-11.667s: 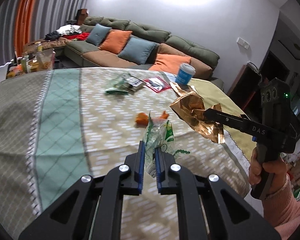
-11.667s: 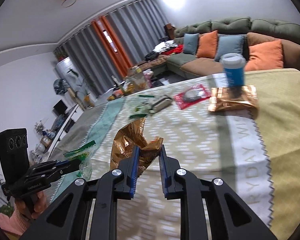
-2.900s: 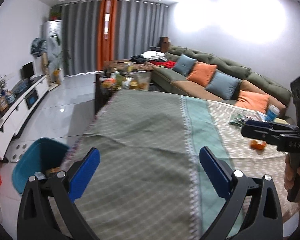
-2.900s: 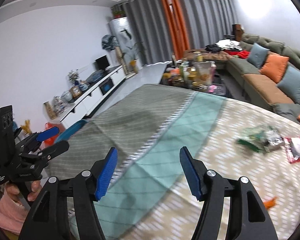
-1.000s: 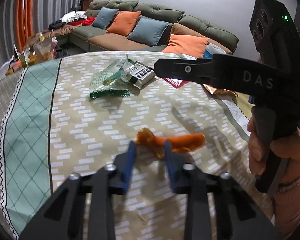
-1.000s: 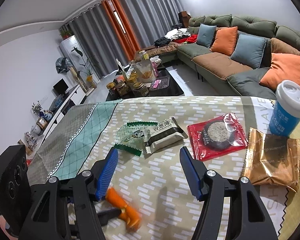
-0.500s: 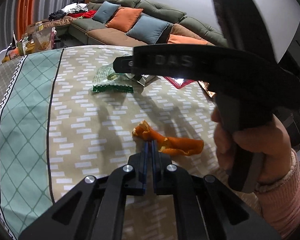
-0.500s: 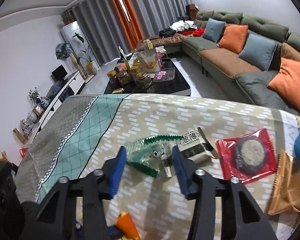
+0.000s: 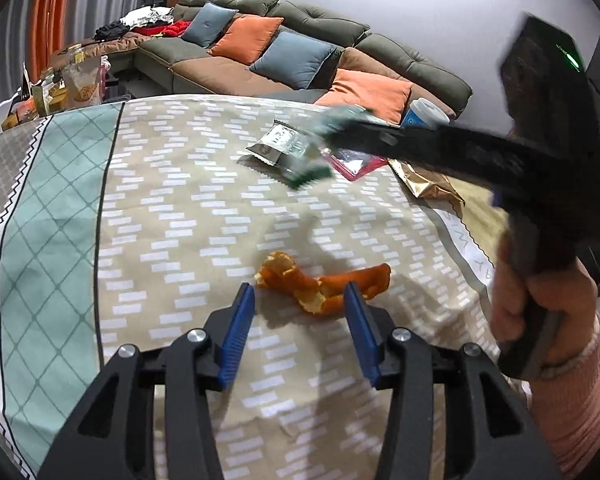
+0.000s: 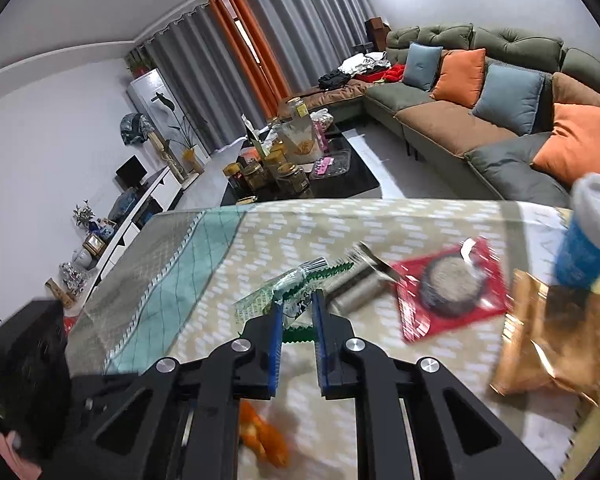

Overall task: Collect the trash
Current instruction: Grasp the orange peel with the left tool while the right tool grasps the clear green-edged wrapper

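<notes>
An orange peel [image 9: 324, 284] lies on the patterned tablecloth [image 9: 179, 208], just ahead of and between the tips of my open left gripper [image 9: 300, 300]; it also shows in the right wrist view [image 10: 265, 438]. My right gripper [image 10: 295, 306] is shut on a clear green-edged wrapper [image 10: 287, 292] and holds it just above the cloth; the same wrapper [image 9: 312, 160] hangs blurred from its tips in the left wrist view. A grey snack packet [image 10: 358, 284], a red packet [image 10: 448, 284] and a gold bag [image 10: 552, 344] lie on the cloth.
A blue cup with a white lid [image 10: 588, 236] stands at the table's right end. The sofa with cushions [image 9: 283, 52] runs behind the table. A low table with jars [image 10: 283, 172] stands beyond the far edge. The right hand [image 9: 540, 300] is close on my right.
My left gripper has opened and the orange peel now lies loose between its tips. My right gripper has closed on the green-edged wrapper and lifted it off the cloth.
</notes>
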`<state>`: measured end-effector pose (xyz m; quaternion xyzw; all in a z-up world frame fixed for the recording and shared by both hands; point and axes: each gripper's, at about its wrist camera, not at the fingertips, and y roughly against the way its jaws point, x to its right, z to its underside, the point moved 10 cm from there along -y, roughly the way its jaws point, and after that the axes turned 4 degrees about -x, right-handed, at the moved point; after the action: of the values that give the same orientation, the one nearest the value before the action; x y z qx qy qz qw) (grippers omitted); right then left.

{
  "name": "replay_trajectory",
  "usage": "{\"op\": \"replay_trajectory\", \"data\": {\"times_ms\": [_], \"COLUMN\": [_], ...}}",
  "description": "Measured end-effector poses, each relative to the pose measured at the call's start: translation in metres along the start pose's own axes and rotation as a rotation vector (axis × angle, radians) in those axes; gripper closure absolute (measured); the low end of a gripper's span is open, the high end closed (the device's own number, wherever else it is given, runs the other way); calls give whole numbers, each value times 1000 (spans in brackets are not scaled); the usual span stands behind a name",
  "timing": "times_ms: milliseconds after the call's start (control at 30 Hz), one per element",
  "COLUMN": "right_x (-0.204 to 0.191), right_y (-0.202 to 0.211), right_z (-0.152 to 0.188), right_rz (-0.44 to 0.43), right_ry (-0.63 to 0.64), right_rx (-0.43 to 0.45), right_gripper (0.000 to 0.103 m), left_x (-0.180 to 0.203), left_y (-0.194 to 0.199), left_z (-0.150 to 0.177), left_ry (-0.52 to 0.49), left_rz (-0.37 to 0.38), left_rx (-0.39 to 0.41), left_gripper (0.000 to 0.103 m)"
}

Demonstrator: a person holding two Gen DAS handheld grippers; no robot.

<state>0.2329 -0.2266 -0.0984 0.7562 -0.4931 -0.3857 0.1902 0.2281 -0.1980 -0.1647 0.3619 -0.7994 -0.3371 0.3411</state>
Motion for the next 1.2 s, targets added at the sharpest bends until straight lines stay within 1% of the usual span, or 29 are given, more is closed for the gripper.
{"op": "replay_trajectory", "data": {"times_ms": [167, 233, 367, 433, 467, 533, 567, 667, 700, 867, 967, 1100, 1167, 1200], "right_x": [19, 23, 20, 12, 7, 4, 2, 1, 0, -7, -13, -21, -24, -24], "right_y": [14, 16, 13, 12, 12, 13, 14, 15, 15, 17, 19, 19, 20, 21], "right_z": [25, 37, 55, 60, 62, 64, 65, 67, 67, 69, 71, 74, 75, 75], "right_rz": [51, 55, 75, 60, 48, 37, 31, 30, 27, 12, -1, -14, -6, -5], "right_ry": [-9, -16, 17, 38, 46, 47, 45, 47, 46, 45, 52, 67, 79, 79], "right_rx": [-27, -43, -74, -82, -82, -79, -77, -75, -74, -65, -62, -65, -61, -58], "right_gripper": [89, 89, 89, 89, 89, 89, 89, 89, 89, 89, 89, 89, 89, 89], "left_x": [1, 1, 5, 8, 8, 9, 9, 7, 9, 6, 6, 6, 9, 8], "left_y": [-5, -6, -7, -7, -8, -9, -11, -11, -11, 1, 15, 30, 34, 33], "left_z": [-8, -10, -10, -10, -9, -6, -5, -3, -1, 5, 10, 19, 24, 27], "left_ry": [8, 17, 4, 2, 2, 7, 14, 18, 14, 9, 3, -8, -31, -23], "left_rz": [0, 3, -5, -3, -2, 2, 16, 20, 16, 11, 27, 47, 61, 64], "left_rx": [-6, -6, -5, -6, -6, -10, -20, -17, -16, 2, 27, 39, 27, 10], "left_gripper": [56, 57, 57, 59, 62, 76, 89, 90, 93, 97, 98, 98, 98, 94]}}
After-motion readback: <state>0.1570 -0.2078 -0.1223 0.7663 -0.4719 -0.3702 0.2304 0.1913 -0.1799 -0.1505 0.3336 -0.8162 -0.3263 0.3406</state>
